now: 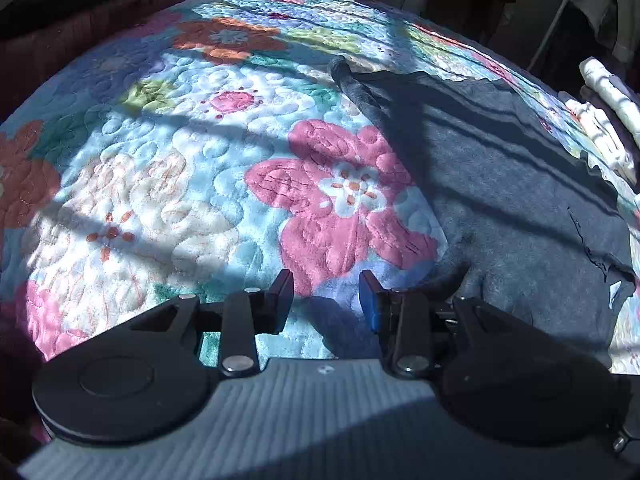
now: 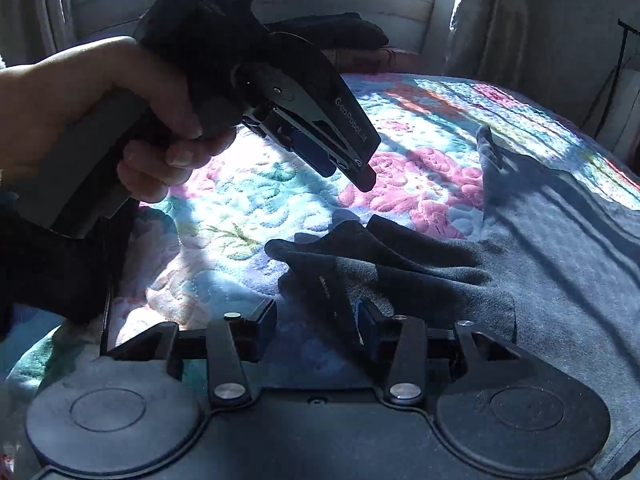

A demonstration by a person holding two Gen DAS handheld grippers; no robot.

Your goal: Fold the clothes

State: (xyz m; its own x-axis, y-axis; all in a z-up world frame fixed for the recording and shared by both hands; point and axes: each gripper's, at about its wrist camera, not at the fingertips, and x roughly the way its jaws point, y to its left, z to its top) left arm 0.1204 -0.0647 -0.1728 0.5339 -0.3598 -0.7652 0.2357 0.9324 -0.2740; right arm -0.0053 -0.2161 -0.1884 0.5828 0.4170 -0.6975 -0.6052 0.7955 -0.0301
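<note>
Your left hand (image 2: 120, 120) sits at the far left of the right wrist view, wrapped round the grey handle of the left gripper (image 1: 326, 300). Its jaws stand partly apart with nothing between them — they hang over bare quilt (image 1: 180, 168), just above the pink flower (image 1: 340, 200). Right of that, the grey garment (image 1: 520, 184) lies spread on the quilt, streaked with shadow; one twisted corner points to the far side. Its near-left corner is bunched into dark folds. Your right gripper (image 2: 316, 324) is partly open at that corner: the right-hand pad (image 2: 366, 320) is at the cloth's edge, though I cannot tell if it touches, and the other is clear. Far right, a white stack (image 1: 608, 120) sits at the bed's edge.
</note>
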